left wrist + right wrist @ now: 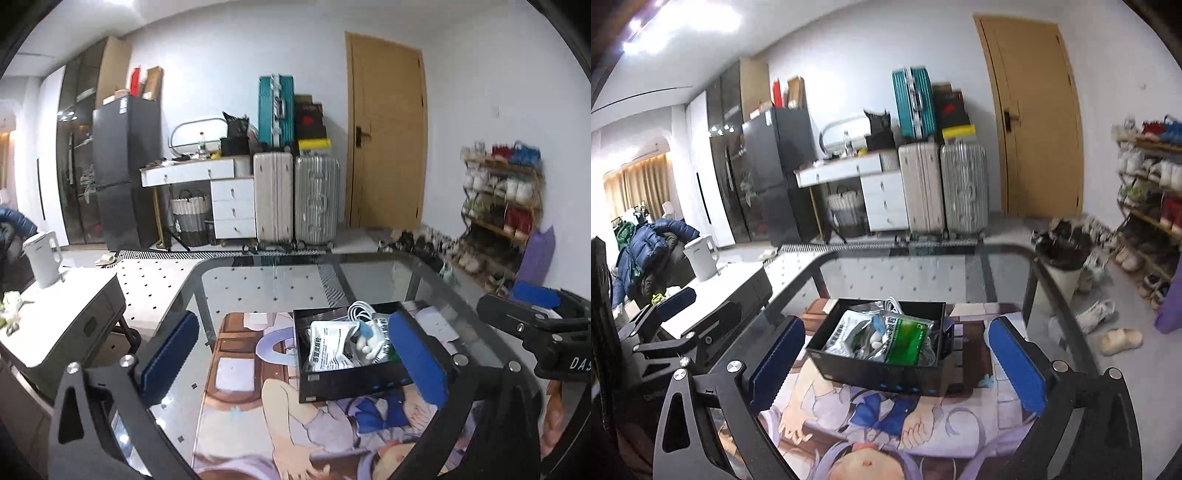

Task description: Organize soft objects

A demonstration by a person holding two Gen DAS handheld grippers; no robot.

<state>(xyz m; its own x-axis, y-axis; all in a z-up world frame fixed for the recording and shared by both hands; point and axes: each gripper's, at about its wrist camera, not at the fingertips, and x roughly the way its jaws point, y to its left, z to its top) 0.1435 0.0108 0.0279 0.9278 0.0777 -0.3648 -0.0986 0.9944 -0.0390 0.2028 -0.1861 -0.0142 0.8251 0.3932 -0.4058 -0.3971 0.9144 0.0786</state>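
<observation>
A black box (343,386) (871,373) sits on an illustrated mat (258,413) (923,432) on a glass table. It holds soft packets: a white pouch (328,349), a green packet (907,338), a small white and blue toy (367,338) and a white cable (360,308). My left gripper (295,360) is open and empty, just above the box's near side. My right gripper (897,363) is open and empty in front of the box. The right gripper also shows at the right edge of the left wrist view (532,326).
The glass table's dark rim (258,258) runs around the mat. A white side table with a kettle (42,258) stands at the left. Suitcases (295,195), drawers, a fridge and a door stand behind. A shoe rack (1148,206) and slippers are at the right.
</observation>
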